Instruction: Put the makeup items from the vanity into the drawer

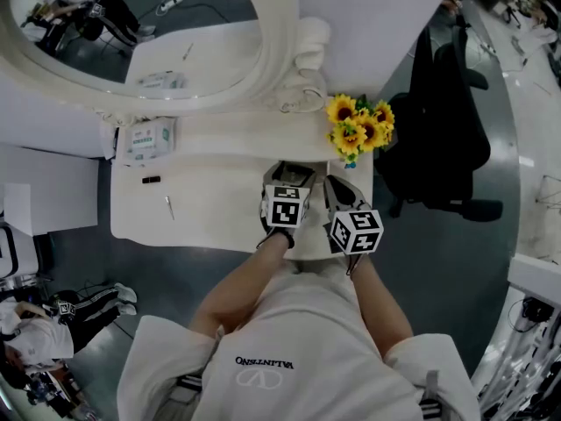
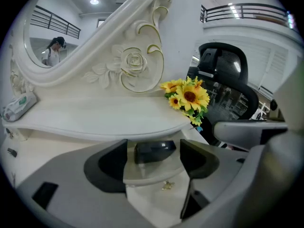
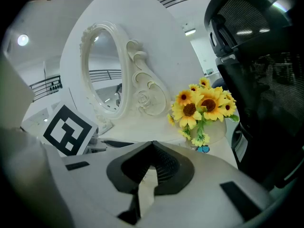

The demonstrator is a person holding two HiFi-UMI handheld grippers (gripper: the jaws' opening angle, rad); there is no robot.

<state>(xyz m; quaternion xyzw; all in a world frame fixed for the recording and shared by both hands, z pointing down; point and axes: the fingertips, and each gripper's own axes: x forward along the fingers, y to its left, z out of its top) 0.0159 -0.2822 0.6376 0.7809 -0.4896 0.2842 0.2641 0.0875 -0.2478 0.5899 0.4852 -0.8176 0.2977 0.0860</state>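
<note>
My left gripper (image 2: 153,148) points down at the front edge of the white vanity top (image 2: 95,118). Its jaws stand open on either side of a small dark glossy makeup case (image 2: 155,152) that lies on the top, with a gap showing on each side. A small gold knob (image 2: 166,185) shows on the pale front below that edge. In the head view, the left gripper (image 1: 292,172) and right gripper (image 1: 338,189) sit side by side at the vanity's front right. My right gripper (image 3: 152,146) is shut with nothing in it. A short black item (image 1: 151,180) and a slim pencil (image 1: 168,207) lie at the left.
A bunch of sunflowers (image 1: 359,128) stands at the right end of the vanity, close to both grippers. A pack of wipes (image 1: 145,139) lies on the back shelf under the oval mirror (image 1: 131,24). A black office chair (image 1: 438,139) stands to the right.
</note>
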